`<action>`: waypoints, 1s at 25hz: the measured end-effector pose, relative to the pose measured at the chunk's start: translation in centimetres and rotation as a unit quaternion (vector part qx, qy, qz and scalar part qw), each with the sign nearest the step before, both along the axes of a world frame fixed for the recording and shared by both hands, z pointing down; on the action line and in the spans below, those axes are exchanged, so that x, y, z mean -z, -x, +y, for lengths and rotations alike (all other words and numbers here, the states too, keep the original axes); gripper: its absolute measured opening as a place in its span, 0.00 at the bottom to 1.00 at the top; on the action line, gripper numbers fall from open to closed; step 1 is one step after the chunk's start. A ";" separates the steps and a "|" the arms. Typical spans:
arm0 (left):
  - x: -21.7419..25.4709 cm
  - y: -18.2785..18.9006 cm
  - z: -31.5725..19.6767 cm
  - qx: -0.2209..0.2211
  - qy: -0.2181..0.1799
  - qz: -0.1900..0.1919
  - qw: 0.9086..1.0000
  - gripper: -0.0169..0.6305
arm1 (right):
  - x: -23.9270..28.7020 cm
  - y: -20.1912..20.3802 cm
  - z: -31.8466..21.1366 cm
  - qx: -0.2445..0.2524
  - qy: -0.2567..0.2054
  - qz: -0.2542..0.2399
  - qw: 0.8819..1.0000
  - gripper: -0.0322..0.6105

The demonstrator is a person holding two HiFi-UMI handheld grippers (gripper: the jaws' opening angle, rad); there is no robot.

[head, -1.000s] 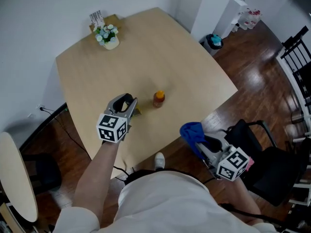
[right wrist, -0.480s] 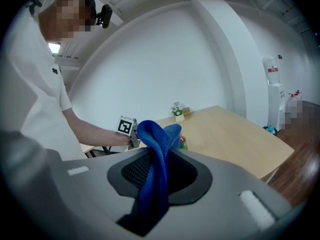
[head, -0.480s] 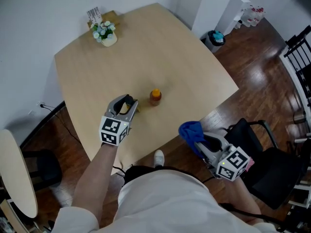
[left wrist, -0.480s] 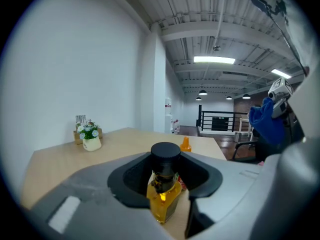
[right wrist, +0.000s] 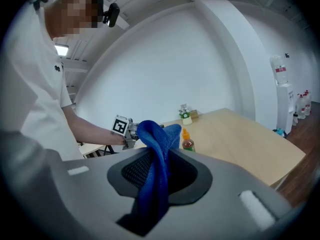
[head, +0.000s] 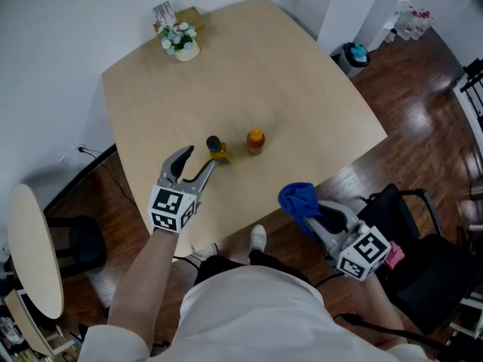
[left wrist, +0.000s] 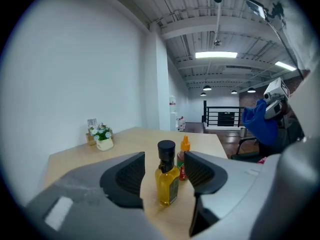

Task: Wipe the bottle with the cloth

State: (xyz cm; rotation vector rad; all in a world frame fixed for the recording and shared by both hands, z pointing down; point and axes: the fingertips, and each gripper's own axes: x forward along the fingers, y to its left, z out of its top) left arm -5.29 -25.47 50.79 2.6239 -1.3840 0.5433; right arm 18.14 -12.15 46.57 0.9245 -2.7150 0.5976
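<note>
Left gripper (head: 198, 159) jaws wide open, bottle (left wrist: 167, 176) just beyond them on the counter (head: 302, 104). Right gripper (right wrist: 160, 171) jaws clamp the cloth (right wrist: 155, 134).

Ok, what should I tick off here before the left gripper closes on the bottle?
1. Left gripper open: ok, jaws apart.
2. Oil bottle centred between those jaws: ok in the left gripper view, untouched.
3. Oil bottle upright, black cap on: ok.
4. Blue cloth secured: ok, right gripper is shut on it.
5. Orange-capped sauce bottle out of the grasp: ok, it stands apart.
6. Cloth within wiping range: not ok, it is held off the table edge.
</note>
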 end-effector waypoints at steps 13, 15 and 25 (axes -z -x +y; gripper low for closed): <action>3.7 9.6 14.9 0.071 0.044 0.031 0.996 0.39 | 0.8 4.4 4.1 0.035 -0.040 -0.012 0.999 0.21; 4.9 10.9 17.7 0.070 0.038 0.045 0.996 0.39 | 1.7 4.6 6.1 0.023 -0.050 -0.008 0.998 0.21; 8.6 19.0 38.3 0.013 -0.012 0.101 0.995 0.37 | 4.7 12.1 24.6 -0.042 -0.081 0.004 0.996 0.21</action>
